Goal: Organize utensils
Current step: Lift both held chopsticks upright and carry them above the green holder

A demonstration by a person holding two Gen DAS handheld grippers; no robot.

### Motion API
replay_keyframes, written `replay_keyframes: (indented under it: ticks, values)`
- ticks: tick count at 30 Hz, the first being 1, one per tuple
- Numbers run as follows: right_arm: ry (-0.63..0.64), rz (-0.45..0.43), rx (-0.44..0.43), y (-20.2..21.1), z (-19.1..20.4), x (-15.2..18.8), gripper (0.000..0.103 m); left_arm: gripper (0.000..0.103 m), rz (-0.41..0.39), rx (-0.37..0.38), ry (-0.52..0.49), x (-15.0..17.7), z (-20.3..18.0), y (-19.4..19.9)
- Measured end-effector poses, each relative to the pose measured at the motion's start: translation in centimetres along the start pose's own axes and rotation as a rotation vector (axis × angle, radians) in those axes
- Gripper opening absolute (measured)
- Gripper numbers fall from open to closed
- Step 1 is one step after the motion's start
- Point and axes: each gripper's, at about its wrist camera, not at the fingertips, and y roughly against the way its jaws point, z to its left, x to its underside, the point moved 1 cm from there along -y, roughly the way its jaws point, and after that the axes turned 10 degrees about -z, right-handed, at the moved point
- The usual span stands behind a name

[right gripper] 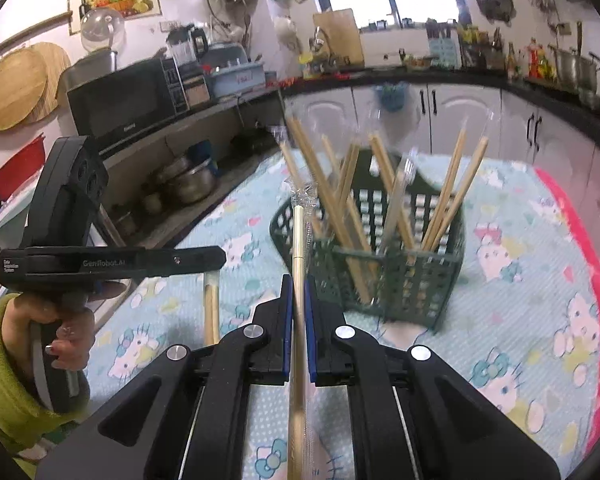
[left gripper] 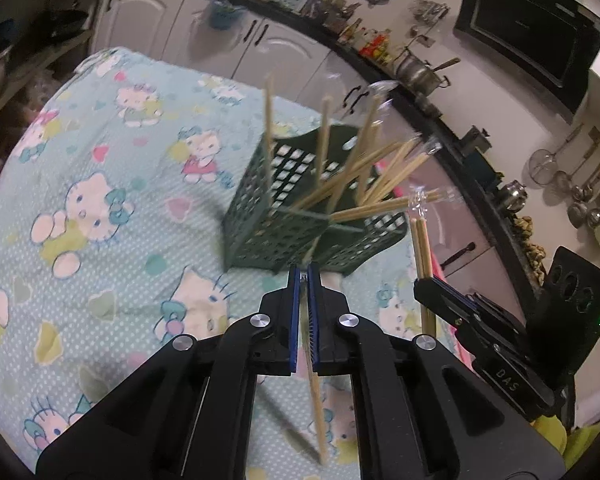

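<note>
Left gripper (left gripper: 304, 270) has its jaws pressed nearly together on a single wooden chopstick (left gripper: 318, 408), which runs down between the blue pads toward 6 o'clock of the left wrist view. Right gripper (right gripper: 296, 280) is likewise clamped tight, on a wrapped pair of chopsticks (right gripper: 299, 236) that rises toward 12 o'clock, its clear wrapper crinkled at the top. Just beyond both grippers, at about 1 o'clock, the dark green perforated basket (left gripper: 276, 220) stands on the cartoon-cat tablecloth (left gripper: 100, 200), already holding a spray of loose chopsticks (left gripper: 364, 172) that lean outward at different angles
</note>
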Motion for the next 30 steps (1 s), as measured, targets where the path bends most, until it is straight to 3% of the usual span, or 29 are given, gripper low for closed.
replay_keyframes:
  ticks: [11,30]
  values:
    - [0.047,-0.164,0.066,1.8,-1.0,-4.7,0.006,0.001,-0.073,0.026,-0.092,-3.4,-3.7,1.3]
    - [0.091,-0.334,0.094,2.9,-2.1,-9.7,0.006,0.001,-0.219,0.025,-0.182,-9.9,-7.4,3.8]
